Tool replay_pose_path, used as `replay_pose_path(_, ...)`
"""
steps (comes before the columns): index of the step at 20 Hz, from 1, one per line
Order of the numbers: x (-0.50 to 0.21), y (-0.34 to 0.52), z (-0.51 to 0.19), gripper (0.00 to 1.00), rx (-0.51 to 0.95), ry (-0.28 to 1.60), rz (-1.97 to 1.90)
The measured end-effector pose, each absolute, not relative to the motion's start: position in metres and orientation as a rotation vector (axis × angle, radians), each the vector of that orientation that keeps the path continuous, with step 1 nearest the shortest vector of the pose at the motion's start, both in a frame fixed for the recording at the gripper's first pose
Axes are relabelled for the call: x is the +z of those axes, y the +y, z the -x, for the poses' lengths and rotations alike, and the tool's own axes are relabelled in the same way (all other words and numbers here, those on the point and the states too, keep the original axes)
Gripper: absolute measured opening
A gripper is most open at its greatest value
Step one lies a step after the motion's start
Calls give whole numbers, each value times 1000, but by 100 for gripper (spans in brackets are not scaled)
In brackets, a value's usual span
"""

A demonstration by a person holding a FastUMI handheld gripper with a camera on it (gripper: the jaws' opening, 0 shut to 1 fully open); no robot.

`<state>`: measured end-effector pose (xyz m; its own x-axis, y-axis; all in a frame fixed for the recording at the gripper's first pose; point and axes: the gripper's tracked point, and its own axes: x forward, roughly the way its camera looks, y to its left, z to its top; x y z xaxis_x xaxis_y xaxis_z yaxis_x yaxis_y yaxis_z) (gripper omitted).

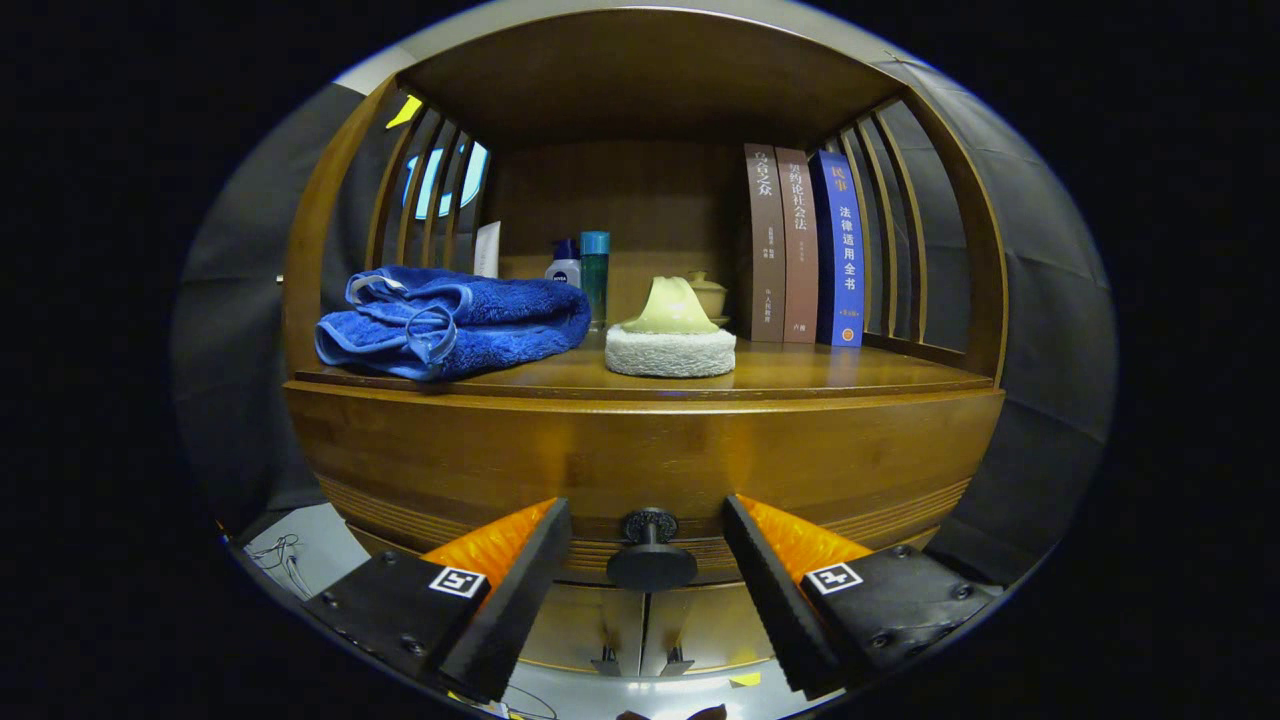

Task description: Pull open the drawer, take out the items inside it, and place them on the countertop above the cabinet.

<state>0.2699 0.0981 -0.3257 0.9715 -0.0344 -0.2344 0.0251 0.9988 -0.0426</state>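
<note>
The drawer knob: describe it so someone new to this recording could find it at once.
On the wooden cabinet, look below the countertop that carries the blue towel and books. The drawer knob juts from the curved drawer front, between the fingers of the open gripper. It is the only dark round piece on that wood.

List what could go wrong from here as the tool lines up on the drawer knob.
1. The tool is open with the knob between its fingers, neither touching; the knob is small and round, so closing off-centre could let it slip out.
2. The drawer looks shut; an angled pull might jam it.
3. The towel and sponge already sit near the countertop front, so placed items could knock them.
</note>
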Motion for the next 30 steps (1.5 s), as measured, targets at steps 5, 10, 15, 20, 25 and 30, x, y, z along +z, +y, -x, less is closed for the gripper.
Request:
replay_pose_path(5,-298,97,-251,100,2,210,80)
replay_pose_path(10,-239,101,-202,100,38,166,47)
replay_pose_path(15,-156,114,-145,99,125,127,26)
replay_pose_path(20,-67,123,-96,99,185,60,9)
replay_pose_path(25,-25,125,-61,99,207,49,8)
replay_pose_path(30,-13,116,-41,99,187,30,-13)
